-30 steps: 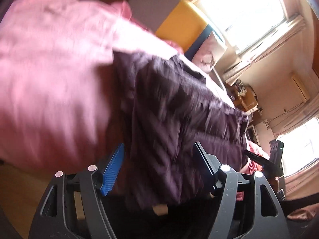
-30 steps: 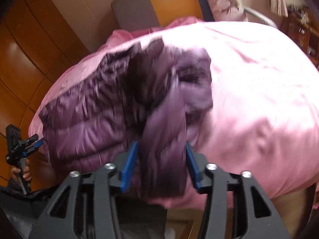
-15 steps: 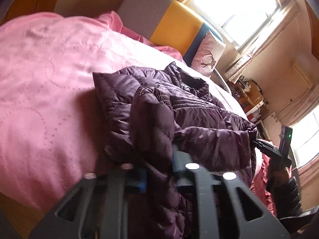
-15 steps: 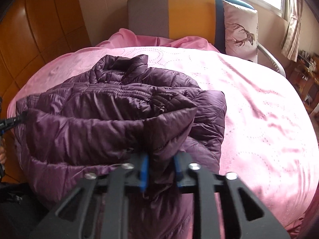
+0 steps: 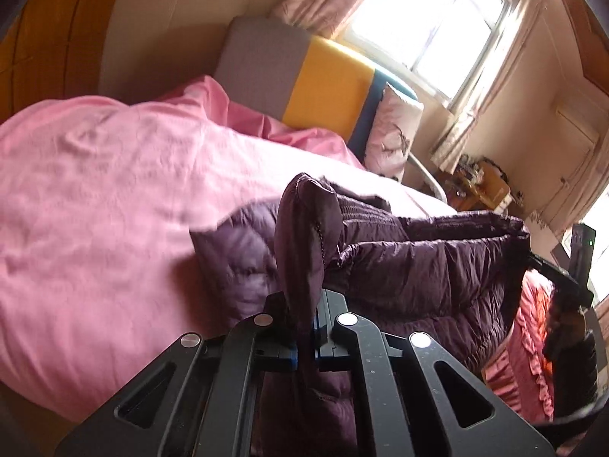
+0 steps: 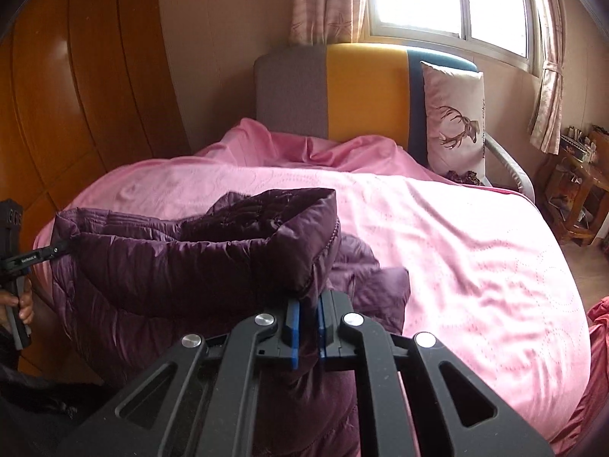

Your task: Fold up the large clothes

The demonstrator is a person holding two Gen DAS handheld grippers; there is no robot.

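Here, a purple quilted puffer jacket (image 5: 411, 266) is stretched taut between the two grippers above the near edge of a pink bedspread (image 5: 114, 198). One corner is pinched in the closed jaws of the left gripper (image 5: 304, 327), the opposite corner clamped by the right gripper (image 6: 308, 323). A deer-print pillow (image 6: 455, 118) is propped against the headboard (image 6: 342, 91).

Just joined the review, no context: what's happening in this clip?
A person is folding a purple puffer jacket on a bed with a pink cover. Both tongs are shut on it: the left tongs and the right tongs each pinch an edge, holding that edge stretched between them above the bed while the rest hangs down.
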